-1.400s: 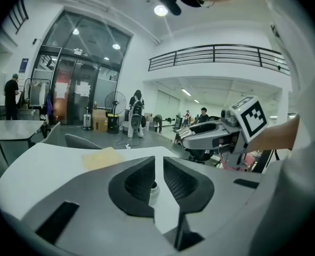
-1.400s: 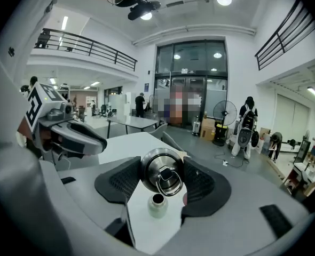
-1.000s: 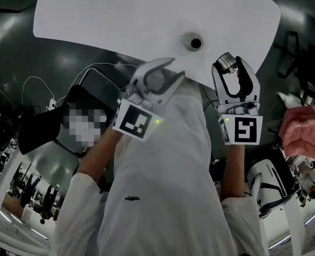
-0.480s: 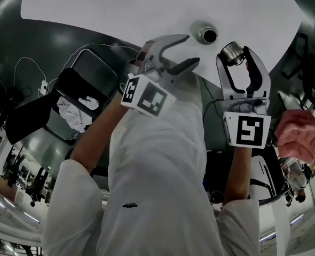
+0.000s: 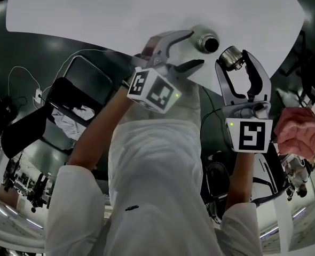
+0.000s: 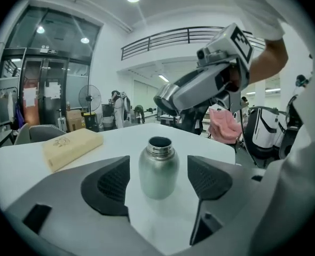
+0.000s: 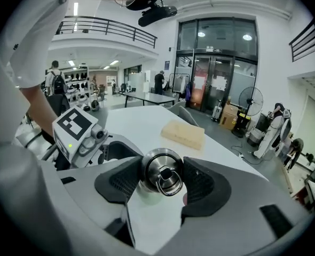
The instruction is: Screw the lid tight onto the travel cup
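The steel travel cup (image 6: 158, 167) stands upright and lidless on the white table (image 5: 120, 15). It stands between the pads of my left gripper (image 6: 157, 181), with a gap on each side; the jaws are opening. In the head view the cup (image 5: 208, 40) lies just past my left gripper (image 5: 196, 48). My right gripper (image 7: 160, 181) is shut on the round steel lid (image 7: 162, 176), whose ring handle faces the camera. In the head view the right gripper (image 5: 236, 58) holds the lid (image 5: 230, 57) in the air, to the right of the cup.
A tan box (image 6: 72, 147) lies on the table left of the cup and shows as the box (image 7: 183, 134) beyond the lid. A black chair (image 5: 77, 95) stands at the left. A pink cloth (image 5: 301, 132) lies at the right. The table's near edge runs just under the grippers.
My left gripper has reached forward to the cup and its jaws have spread wide. The right gripper has kept the lid and barely moved.
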Tool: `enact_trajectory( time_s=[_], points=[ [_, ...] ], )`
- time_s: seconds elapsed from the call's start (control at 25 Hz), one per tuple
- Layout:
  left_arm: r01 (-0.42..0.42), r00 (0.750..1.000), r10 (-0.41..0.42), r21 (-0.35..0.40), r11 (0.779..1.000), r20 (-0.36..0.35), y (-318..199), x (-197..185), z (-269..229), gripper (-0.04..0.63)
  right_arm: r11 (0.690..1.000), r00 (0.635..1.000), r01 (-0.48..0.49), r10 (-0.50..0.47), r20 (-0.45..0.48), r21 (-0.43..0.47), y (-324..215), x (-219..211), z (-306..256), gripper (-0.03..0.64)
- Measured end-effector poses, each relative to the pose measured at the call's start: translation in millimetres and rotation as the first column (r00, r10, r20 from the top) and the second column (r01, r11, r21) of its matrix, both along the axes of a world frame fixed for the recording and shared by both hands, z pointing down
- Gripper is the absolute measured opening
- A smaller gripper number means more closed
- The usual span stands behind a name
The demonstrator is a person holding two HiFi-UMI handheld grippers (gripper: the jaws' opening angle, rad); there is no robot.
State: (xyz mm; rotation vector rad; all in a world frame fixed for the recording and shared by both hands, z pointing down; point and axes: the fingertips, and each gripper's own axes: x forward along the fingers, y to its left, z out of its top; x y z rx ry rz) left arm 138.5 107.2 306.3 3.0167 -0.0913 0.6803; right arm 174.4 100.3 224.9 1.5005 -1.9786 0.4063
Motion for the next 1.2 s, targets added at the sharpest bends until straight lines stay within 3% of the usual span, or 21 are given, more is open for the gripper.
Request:
enact_trajectory(
  time_s=[0.2,0.52,0.92,1.2],
  points=[
    [-0.053,0.999,0.054,0.052,0.997,-0.009,-1,13,15,0.318,0.999,0.999,0.033,-0.033,-0.016,-0.007,-2,1,9,0.244],
    [-0.121,0.991,0.123,0.048,0.992,-0.051,3,30,22,0.318,0.997,0.997,0.075,-0.075,0.004,-0.028,-2,-6,13,0.244],
    [-0.117,0.988,0.12,0.033,0.993,-0.102,5,42,23,0.319,0.976,0.979,0.172,-0.185,-0.092,-0.133,4,-1,22,0.244],
    [-0.114,0.988,0.118,0.041,0.993,-0.105,5,42,23,0.321,0.949,0.945,0.222,-0.266,-0.191,-0.223,7,-6,28,0.244]
  ],
)
